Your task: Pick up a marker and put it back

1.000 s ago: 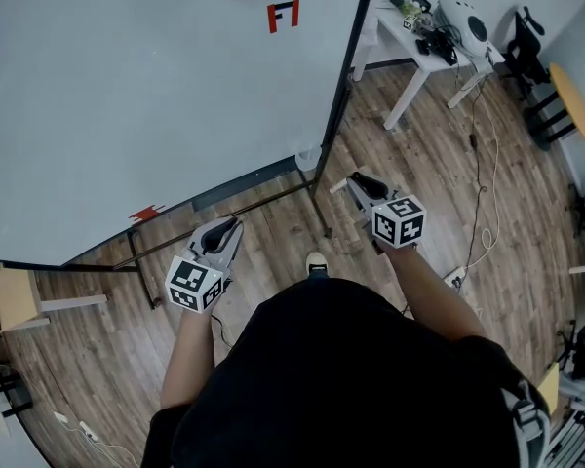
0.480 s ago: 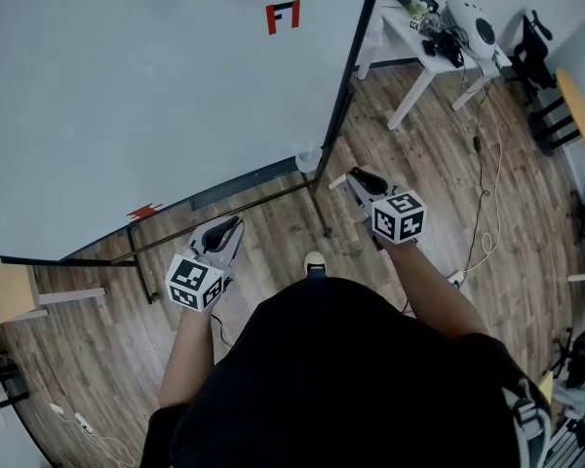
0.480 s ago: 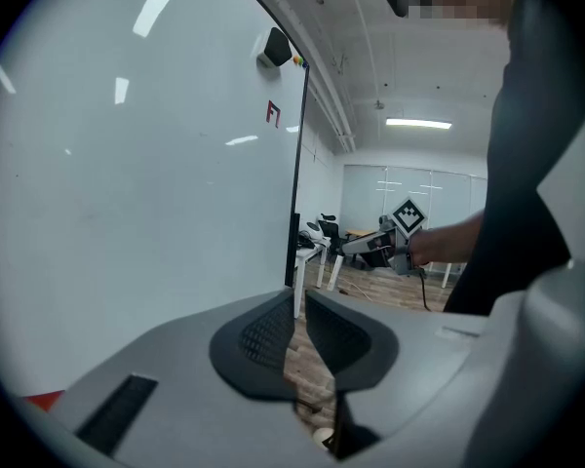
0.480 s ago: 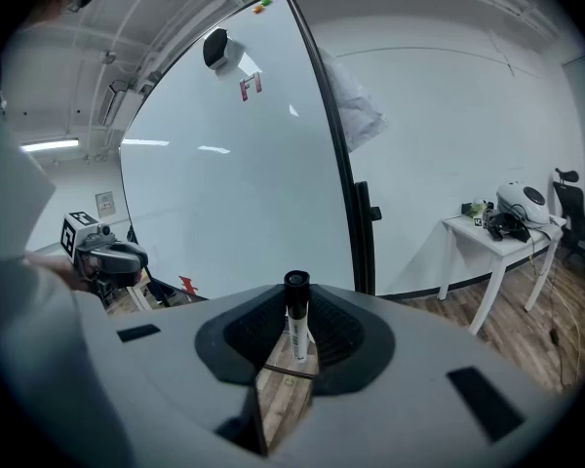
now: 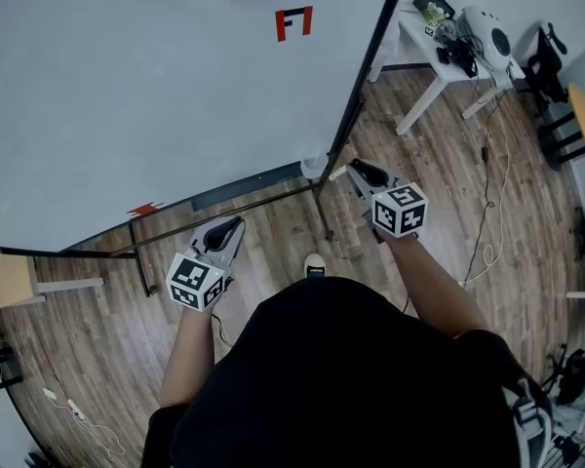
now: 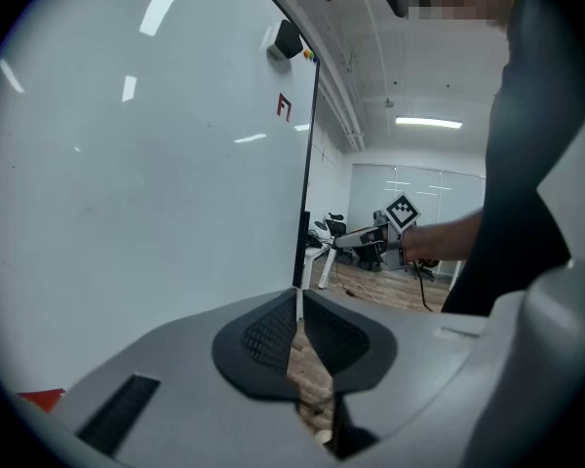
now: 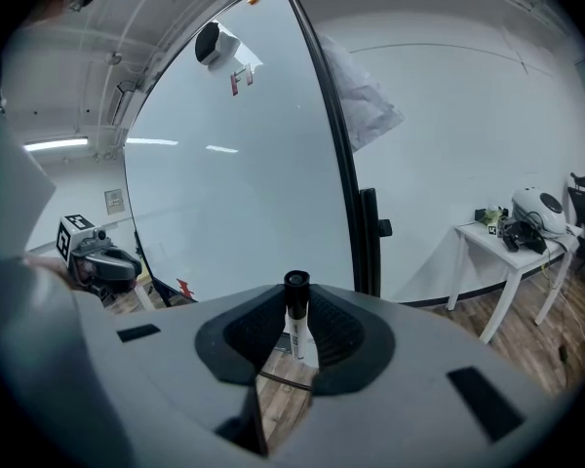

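White marker, only one, gripped by right tongs; left tongs closed, empty.

Left tool is showing at frame bottom, jaws closing flat on each other, only a thin slit of wood floor showing through, nothing between the pads. Whiteboard is filling the left half, carrying a small red mark high up; its black frame is running down the right edge. Beyond it, right tool is hanging level, pointing toward the board, with the person's forearm behind it. White worktop is standing far back.
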The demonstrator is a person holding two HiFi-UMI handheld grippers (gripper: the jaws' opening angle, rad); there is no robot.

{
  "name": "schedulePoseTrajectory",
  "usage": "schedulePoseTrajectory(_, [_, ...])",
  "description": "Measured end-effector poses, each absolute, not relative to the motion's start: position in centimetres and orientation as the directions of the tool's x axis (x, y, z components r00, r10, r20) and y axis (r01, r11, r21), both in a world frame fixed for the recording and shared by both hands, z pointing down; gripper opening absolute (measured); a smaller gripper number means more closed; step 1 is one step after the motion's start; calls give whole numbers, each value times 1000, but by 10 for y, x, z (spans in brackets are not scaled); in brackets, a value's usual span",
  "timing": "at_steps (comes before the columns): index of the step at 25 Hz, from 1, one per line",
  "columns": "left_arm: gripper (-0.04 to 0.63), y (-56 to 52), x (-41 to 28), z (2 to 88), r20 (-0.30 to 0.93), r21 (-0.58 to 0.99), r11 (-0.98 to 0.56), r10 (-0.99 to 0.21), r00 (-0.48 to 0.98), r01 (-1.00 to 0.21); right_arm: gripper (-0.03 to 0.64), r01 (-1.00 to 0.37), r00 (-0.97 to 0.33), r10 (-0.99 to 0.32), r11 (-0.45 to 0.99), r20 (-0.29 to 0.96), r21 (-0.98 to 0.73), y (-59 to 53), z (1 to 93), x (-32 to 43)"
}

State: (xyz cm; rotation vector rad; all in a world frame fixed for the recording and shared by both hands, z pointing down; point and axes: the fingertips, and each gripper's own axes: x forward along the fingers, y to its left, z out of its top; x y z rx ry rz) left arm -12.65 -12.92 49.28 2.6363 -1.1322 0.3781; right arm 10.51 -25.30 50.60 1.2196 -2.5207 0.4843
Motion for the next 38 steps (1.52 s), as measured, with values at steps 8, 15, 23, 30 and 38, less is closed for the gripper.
schedulePoseTrajectory(8, [26,-142,-125,502,358,142,-644,-675,645,-752,64,-772,-623,-670,609,403,-180,-289,512,94])
schedulePoseTrajectory(15, [25,-158,-121,511,384,156,-631,-671,635,-760,64,-755,-639,-638,627,431,-191,-315,535,85])
schedulePoseTrajectory(23, [23,-174,-116,520,414,166,-620,-662,625,-767,64,-736,-654,-594,642,469,-213,-334,569,72])
schedulePoseTrajectory(30, [23,-180,-119,530,436,186,-600,-659,613,-778,64,-728,-655,-564,649,503,-221,-344,599,65])
schedulePoseTrajectory(38, [23,-183,-119,539,449,204,-588,-654,609,-783,64,-721,-654,-537,655,533,-225,-347,622,59])
